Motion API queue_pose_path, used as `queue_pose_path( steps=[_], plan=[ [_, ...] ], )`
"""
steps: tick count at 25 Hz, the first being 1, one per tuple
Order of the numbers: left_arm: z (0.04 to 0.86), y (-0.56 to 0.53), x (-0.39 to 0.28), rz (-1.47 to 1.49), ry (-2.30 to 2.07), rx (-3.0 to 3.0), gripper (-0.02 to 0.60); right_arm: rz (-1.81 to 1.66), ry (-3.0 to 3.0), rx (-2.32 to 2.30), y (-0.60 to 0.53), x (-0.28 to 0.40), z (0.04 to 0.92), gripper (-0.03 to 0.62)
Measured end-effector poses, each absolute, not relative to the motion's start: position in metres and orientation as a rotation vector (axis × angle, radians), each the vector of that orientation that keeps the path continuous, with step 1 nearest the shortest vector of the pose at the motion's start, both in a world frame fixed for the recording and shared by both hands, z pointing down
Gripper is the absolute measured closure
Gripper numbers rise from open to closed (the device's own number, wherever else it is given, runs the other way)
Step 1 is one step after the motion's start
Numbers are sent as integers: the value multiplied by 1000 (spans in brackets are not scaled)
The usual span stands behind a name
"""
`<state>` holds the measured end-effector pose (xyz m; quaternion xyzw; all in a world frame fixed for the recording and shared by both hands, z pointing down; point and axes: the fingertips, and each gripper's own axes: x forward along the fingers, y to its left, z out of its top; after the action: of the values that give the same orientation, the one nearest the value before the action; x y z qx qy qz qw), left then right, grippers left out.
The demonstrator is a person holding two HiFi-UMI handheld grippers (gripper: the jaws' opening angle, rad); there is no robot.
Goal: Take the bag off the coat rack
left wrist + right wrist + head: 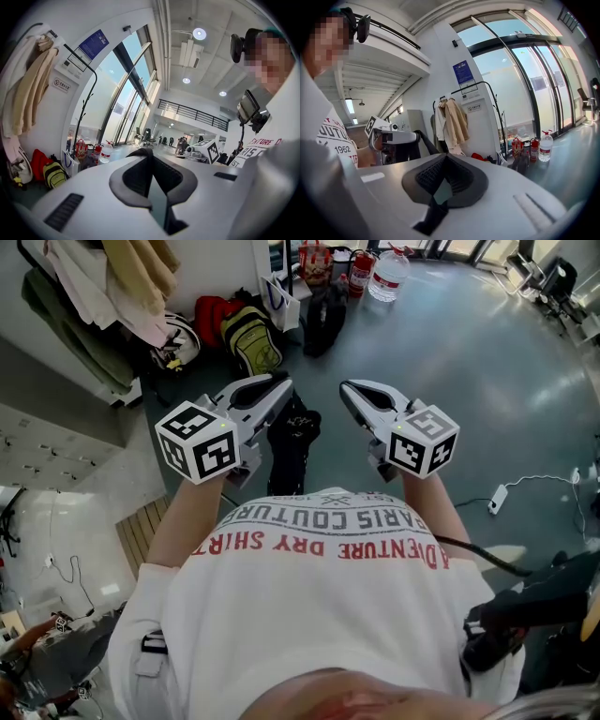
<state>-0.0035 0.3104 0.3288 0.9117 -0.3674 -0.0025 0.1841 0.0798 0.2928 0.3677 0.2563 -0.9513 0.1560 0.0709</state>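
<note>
A black bag (pixel 292 442) hangs between my two grippers in the head view, in front of the person's chest and clear of the floor. My left gripper (pixel 279 390) is shut on its black strap (pixel 140 153), which runs over the jaw tips in the left gripper view. From the right gripper view the same strap (pixel 423 140) drops away from the left gripper. My right gripper (pixel 350 390) is shut with nothing in it, a little to the right of the bag. The black coat rack (pixel 88 96) stands by the white wall, some way ahead.
Coats (pixel 103 292) hang at the upper left. On the floor below lie a yellow-green backpack (pixel 251 338), a red bag (pixel 211 310), a white tote (pixel 281 301), fire extinguishers (pixel 361 268) and a large water bottle (pixel 387 273). A power strip (pixel 497 498) lies at the right.
</note>
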Motion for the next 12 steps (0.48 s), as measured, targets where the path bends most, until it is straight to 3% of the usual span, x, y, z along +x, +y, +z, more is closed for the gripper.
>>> queue_pose_path(
  steps=[12],
  plan=[
    [336, 306, -7, -8, -1040, 2547, 561, 496, -2844, 781, 289, 80, 376, 592]
  ],
)
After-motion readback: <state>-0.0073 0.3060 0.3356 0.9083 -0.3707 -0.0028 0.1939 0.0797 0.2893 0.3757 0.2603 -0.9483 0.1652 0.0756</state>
